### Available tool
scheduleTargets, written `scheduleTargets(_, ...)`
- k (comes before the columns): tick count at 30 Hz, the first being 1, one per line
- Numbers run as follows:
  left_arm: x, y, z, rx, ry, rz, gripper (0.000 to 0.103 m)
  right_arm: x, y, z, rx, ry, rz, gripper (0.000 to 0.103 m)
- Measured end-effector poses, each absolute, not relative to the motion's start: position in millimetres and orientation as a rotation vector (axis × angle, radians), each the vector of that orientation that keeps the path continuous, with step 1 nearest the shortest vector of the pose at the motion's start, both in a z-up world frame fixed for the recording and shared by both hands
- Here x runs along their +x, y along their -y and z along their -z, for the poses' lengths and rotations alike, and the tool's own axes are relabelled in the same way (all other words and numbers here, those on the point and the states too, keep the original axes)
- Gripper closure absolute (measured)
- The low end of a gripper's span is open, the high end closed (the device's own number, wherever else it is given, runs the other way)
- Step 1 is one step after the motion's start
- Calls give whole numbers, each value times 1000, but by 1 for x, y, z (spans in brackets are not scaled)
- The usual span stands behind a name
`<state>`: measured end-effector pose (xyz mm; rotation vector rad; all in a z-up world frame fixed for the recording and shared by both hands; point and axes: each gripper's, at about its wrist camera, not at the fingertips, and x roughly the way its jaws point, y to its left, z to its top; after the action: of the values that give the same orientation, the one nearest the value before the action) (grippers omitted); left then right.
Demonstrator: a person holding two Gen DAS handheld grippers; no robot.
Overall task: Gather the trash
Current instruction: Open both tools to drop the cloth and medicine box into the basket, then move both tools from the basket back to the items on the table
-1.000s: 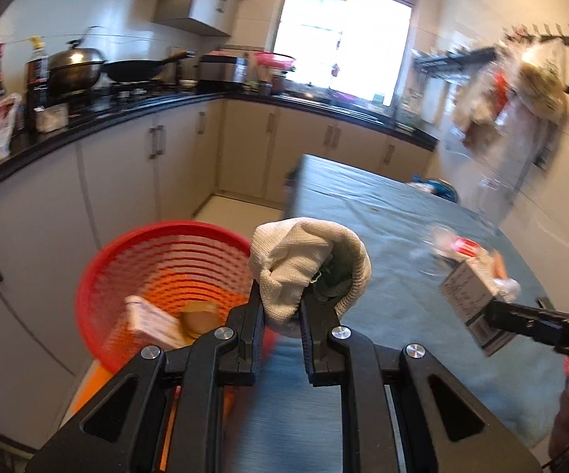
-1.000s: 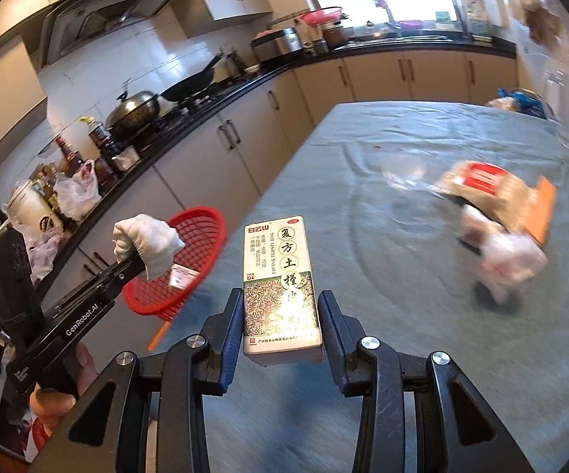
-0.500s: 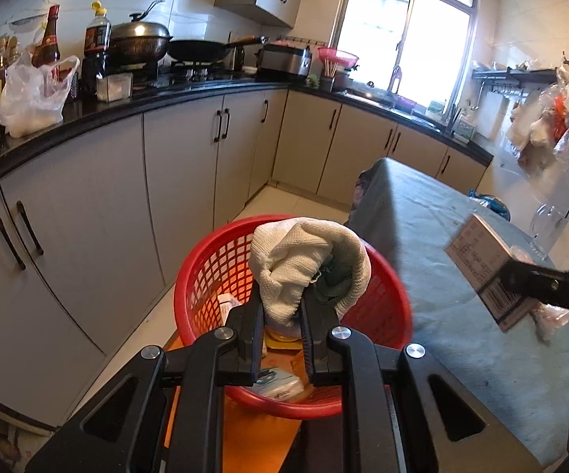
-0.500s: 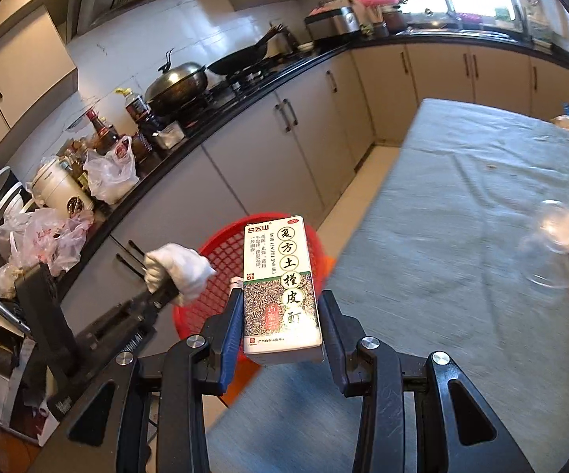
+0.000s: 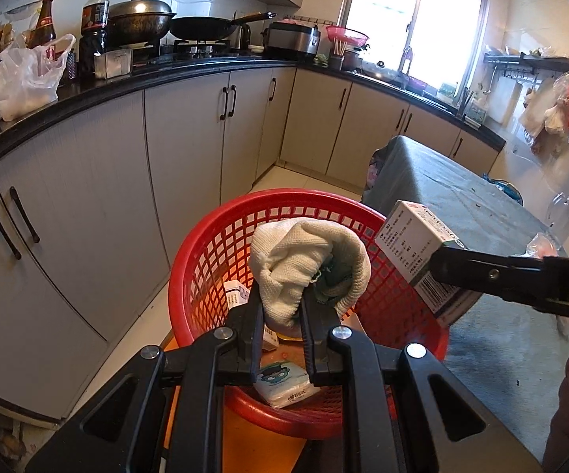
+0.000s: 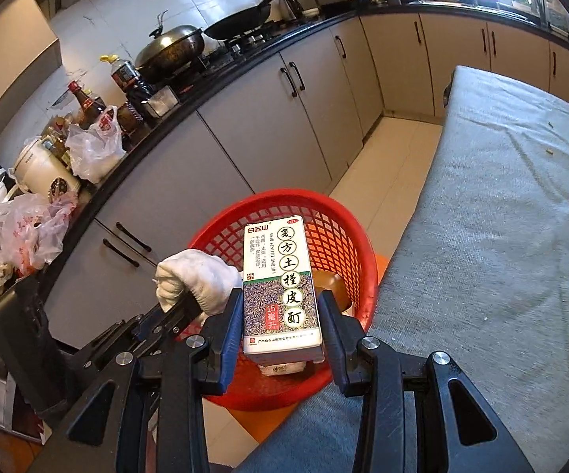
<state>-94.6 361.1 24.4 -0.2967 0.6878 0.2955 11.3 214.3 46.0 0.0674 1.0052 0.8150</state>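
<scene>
Left hand-held gripper (image 5: 282,315): pinches a wadded white cloth (image 5: 308,264), fingers pressed into its lower folds; something dark green shows inside the wad.
Right hand-held gripper (image 6: 282,323): clamps a medicine box (image 6: 278,287) by its two long sides, printed face up toward the camera.
Box axis: its long axis runs straight out along the fingers, far end pointing over the basket.
Key relation: the red mesh basket (image 5: 213,244) sits directly below and ahead of both hand-held grippers; in each wrist view the held item overlaps the basket's opening, so both seem to hang above it rather than beside it.
Nearer hand: judged from the left wrist view, the cloth sits over the middle of the opening, while the box hangs over the rim on the table side; the left looks better centred for a drop.
Basket contents: a small printed packet (image 5: 284,384), a white carton and a brownish round item lie at the bottom.
Basket place: on the floor, on something orange, just off the long edge of the table (image 6: 501,216) that faces the cabinets, near the corner closest to the cameras.
Surroundings: grey cloth covers the table; cabinets (image 5: 87,205) and a dark worktop with pots, bottles and plastic bags run along the far side of the aisle.
In the way: nothing visible between either item and the opening; the two hand-held grippers are close, so the drops may crowd each other.
Likely step: release over the basket, not yet done.
</scene>
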Motion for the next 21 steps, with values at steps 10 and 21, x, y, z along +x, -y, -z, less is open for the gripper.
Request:
scheduleTargets(10,-89,-357,-25,-295,-695,-303,75,22,-215,-40,83,-1010,-796,60)
scheduleTargets(21,-95,-346,-40,-287,-658,-311,53,12,-170,-57,142,-963,-789,60)
